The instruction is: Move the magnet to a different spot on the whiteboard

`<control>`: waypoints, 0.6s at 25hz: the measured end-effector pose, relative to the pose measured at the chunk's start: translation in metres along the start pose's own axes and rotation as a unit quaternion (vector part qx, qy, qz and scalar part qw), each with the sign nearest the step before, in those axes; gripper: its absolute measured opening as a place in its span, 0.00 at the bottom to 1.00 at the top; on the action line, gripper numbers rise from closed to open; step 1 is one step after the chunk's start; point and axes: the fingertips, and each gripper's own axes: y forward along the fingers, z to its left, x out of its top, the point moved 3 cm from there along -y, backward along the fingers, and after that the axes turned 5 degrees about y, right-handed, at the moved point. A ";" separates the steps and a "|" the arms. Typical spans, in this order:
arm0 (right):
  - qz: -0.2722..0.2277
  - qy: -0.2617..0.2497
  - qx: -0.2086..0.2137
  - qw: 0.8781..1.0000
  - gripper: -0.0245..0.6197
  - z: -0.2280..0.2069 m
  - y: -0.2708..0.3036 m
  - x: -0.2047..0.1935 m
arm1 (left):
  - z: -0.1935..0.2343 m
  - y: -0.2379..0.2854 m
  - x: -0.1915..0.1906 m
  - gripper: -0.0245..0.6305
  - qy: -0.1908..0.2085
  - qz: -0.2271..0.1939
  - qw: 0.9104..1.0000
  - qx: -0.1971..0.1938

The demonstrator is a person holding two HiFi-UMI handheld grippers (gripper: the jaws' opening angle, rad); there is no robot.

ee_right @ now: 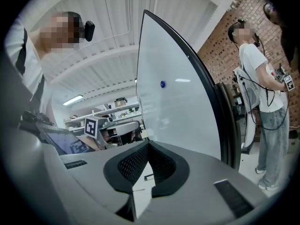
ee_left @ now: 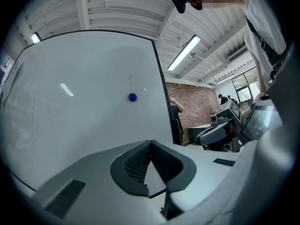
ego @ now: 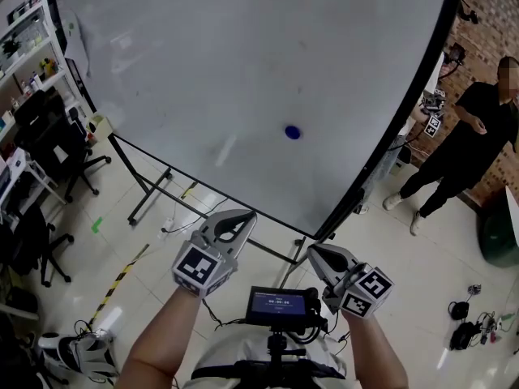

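Observation:
A small round blue magnet sticks to the big whiteboard, right of its middle. Both grippers are held low in front of the board, well short of it. My left gripper points at the board's lower edge, jaws together with nothing between them. My right gripper sits lower right, also shut and empty. In the left gripper view the magnet shows far above the closed jaw tips. In the right gripper view the magnet shows on the slanting board, beyond that gripper.
The board stands on a black wheeled frame. A person in black stands at the right by a brick wall; another in a white shirt is near the board's edge. Office chairs and shelves fill the left. Cables lie on the floor.

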 end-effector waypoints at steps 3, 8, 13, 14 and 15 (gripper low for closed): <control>0.009 0.000 0.004 1.000 0.08 -0.007 0.002 0.001 | 0.008 0.013 0.005 0.09 0.029 -0.003 0.999 0.016; 0.015 0.001 0.021 1.000 0.08 -0.011 0.023 0.001 | 0.019 0.029 0.012 0.09 0.088 0.020 0.996 0.003; 0.018 0.002 0.031 0.999 0.08 -0.028 0.030 0.003 | 0.029 0.050 0.018 0.11 0.161 0.060 0.985 0.022; 0.016 0.001 0.031 0.999 0.08 -0.032 0.030 0.006 | 0.030 0.054 0.023 0.11 0.177 0.072 0.981 0.030; 0.014 0.001 0.031 0.999 0.08 -0.036 0.029 0.008 | 0.030 0.059 0.028 0.11 0.196 0.081 0.977 0.035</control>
